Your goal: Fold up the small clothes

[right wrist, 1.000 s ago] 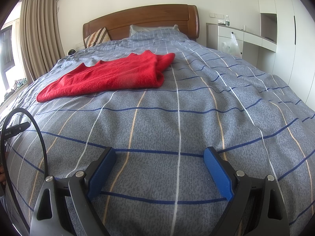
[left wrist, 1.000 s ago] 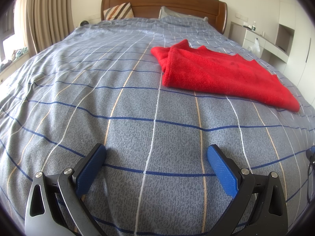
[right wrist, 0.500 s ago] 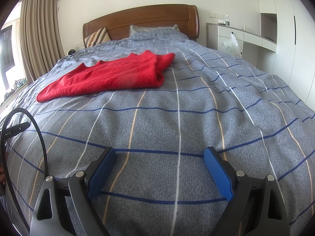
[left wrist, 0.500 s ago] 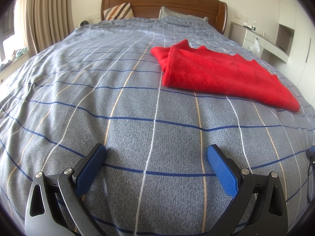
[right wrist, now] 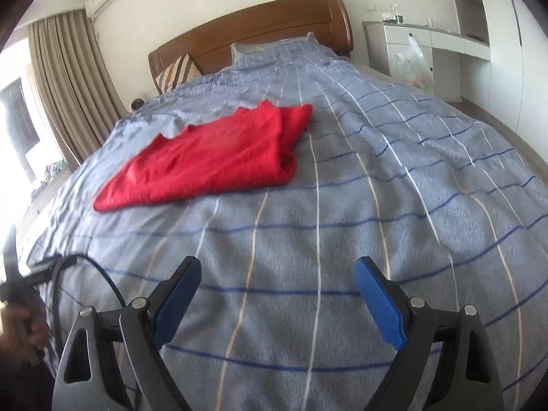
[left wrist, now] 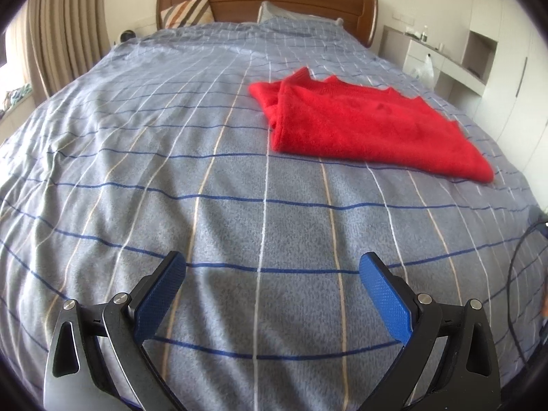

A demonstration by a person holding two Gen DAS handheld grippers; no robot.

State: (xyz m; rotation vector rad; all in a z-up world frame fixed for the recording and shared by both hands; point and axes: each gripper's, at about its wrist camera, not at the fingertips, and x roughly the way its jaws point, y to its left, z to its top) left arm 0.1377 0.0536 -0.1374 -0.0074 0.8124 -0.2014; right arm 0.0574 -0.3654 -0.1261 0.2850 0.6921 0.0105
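CHANGE: both views lifted and tilted since a second ago, sweater now closer | LEFT gripper (left wrist: 272, 269): fingers released, empty | RIGHT gripper (right wrist: 277, 275): fingers released, empty | red sweater (left wrist: 363, 128): part-folded, mid-bed (left wrist: 137, 171), nearer headboard, untouched | VERDICT: approach likely starting; fold unfinished.

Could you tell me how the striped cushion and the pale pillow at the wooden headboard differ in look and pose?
The striped cushion has brown, white and dark diagonal stripes; the pale pillow is plain light grey. The striped cushion stands tilted on a corner, almost fully exposed, while the pale pillow is mostly tucked under the checked grey-blue duvet. Both lean against the wooden headboard.
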